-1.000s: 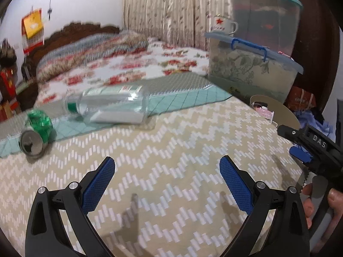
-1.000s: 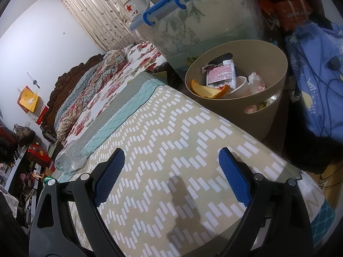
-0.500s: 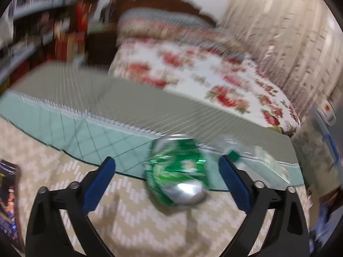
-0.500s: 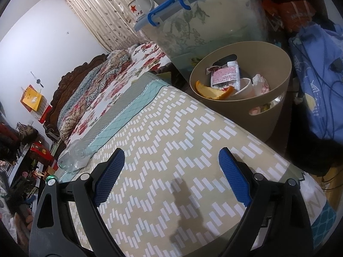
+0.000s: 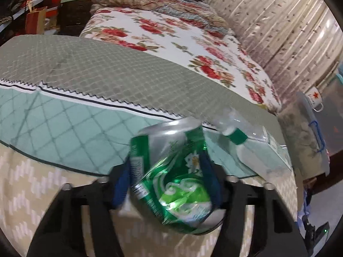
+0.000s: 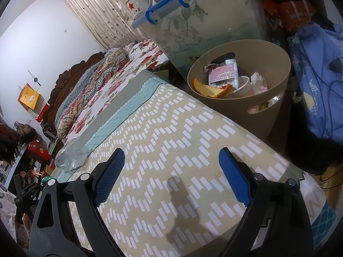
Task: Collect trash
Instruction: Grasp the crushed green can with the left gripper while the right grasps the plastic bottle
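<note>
Crushed green can [image 5: 173, 177] sits lower centre of the left wrist view, clamped between the blue pads of my left gripper [image 5: 169, 180]; whether it is lifted off the counter [image 5: 25, 192] or touching it, I cannot tell. Risk: dented, slick metal, so the pads may slip or the can may twist out on the carry to the bin [image 6: 276, 107]. Clear plastic bottle [image 5: 255, 147] lies just beside the can at right, and a swing could knock it rolling off the edge. Right gripper [image 6: 171, 180] hangs spread apart and empty over the counter, bottom of its view. Hard to make out: motion blur smears the left pads, the can's underside is hidden, and the bottle's far end is cut off by glare.
</note>
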Available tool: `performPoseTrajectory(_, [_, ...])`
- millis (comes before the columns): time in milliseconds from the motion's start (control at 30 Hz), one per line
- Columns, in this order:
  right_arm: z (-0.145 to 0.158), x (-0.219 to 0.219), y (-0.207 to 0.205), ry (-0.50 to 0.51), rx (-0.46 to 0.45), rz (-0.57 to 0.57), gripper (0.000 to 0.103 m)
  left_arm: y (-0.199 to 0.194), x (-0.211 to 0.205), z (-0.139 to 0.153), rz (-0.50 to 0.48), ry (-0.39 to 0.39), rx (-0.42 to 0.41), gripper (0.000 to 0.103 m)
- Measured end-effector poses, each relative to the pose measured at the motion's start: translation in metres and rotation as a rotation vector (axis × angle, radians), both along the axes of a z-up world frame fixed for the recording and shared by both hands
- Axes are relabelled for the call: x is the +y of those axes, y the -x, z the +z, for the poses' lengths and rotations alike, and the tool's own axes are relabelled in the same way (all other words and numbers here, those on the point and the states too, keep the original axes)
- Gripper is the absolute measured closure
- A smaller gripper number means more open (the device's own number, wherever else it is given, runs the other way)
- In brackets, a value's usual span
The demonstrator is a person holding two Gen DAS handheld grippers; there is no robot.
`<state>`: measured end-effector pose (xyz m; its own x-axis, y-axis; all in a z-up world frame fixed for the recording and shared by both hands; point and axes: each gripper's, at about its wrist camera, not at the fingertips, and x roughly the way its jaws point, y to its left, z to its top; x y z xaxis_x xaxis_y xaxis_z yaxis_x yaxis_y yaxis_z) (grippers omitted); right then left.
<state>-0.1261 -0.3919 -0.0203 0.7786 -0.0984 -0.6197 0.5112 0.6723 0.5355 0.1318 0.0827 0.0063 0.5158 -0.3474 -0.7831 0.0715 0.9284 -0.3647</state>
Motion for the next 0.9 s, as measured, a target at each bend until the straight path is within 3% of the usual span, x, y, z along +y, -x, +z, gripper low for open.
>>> performPoseTrajectory(300, [-0.001, -0.001, 0.002, -0.003, 0.014, -0.019, 0.014, 0.05, -0.016, 0.006, -0.082, 0.072, 0.006, 0.075])
performPoseTrajectory(467, [0.001, 0.005, -0.003, 0.013, 0.041, 0.009, 0.014, 0.091, -0.014, 0.006, -0.147, 0.109, -0.004, 0.078])
performPoseTrajectory(733, [0.008, 0.048, -0.049, 0.047, 0.057, 0.248, 0.014, 0.121, -0.003, -0.001, -0.198, 0.164, -0.022, 0.078])
performPoseTrajectory(900, [0.045, 0.107, -0.105, 0.261, 0.039, 0.462, 0.008, 0.117, 0.003, -0.006, -0.198, 0.209, -0.025, 0.078])
